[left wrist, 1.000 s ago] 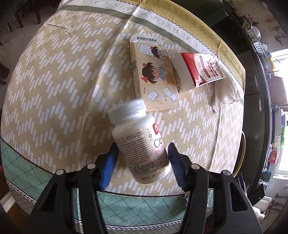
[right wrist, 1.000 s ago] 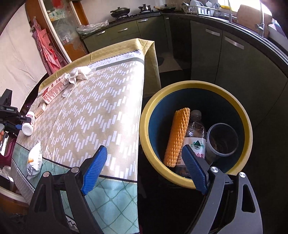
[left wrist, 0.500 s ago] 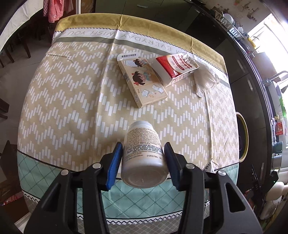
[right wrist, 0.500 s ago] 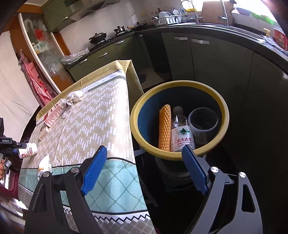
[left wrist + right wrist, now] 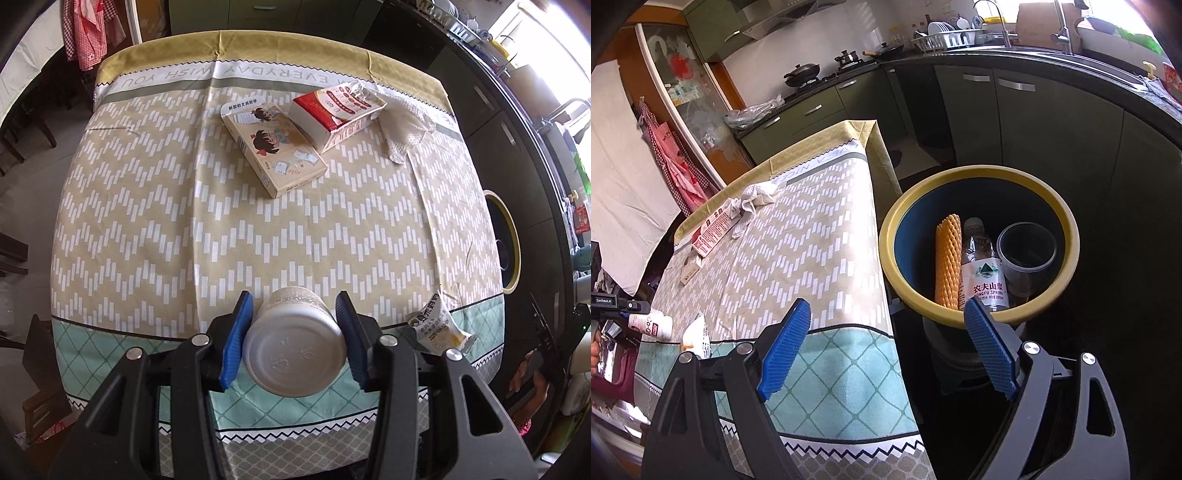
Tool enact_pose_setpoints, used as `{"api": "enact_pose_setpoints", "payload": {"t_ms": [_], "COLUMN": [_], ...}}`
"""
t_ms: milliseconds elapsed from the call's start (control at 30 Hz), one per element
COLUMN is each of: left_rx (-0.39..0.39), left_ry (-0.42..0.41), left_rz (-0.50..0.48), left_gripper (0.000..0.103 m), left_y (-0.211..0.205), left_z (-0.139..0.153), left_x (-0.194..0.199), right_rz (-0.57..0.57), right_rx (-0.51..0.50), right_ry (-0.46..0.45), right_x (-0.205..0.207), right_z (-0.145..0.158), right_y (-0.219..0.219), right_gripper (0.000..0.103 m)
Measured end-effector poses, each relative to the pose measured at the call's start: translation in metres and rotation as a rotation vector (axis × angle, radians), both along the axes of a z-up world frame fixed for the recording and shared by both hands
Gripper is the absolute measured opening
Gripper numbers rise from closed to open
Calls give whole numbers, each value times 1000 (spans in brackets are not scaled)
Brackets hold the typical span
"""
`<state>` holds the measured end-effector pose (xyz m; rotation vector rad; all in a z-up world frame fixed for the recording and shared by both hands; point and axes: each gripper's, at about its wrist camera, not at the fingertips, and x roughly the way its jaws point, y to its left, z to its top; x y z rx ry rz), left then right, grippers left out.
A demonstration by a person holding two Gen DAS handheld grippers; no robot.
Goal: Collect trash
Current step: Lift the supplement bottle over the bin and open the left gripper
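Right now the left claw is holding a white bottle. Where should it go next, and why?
Probably sideways toward the yellow-rimmed bin beside the table. The left gripper is shut on the white bottle, lifted above the tablecloth, and the bin already holds other trash.

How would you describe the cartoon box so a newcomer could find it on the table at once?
Start at the table with the zigzag cloth and look toward its far edge, near the printed lettering. Two boxes lie side by side there; the cartoon box is the left, flatter one. It is beige with drawn children, unlike the red box beside it.
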<state>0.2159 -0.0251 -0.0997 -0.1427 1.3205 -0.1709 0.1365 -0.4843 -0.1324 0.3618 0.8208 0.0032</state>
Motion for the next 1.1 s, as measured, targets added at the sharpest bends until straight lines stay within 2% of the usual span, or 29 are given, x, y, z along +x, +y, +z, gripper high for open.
{"api": "enact_pose_setpoints", "payload": {"t_ms": [567, 700, 867, 1100], "left_rx": [103, 108, 137, 110], "left_ry": [163, 228, 199, 88], "left_rz": [-116, -149, -187, -236], "left_gripper": [45, 45, 45, 45], "left_y": [-2, -4, -17, -57], "left_z": [-38, -52, -52, -9], "left_x": [-37, -44, -52, -35], "right_rz": [43, 57, 59, 35], "right_rx": [5, 5, 8, 10], "right_ry": [2, 3, 1, -5], "right_x": [5, 5, 5, 0], "right_z": [3, 5, 6, 9], "right_y": [7, 11, 11, 1], "right_gripper": [85, 85, 85, 85]}}
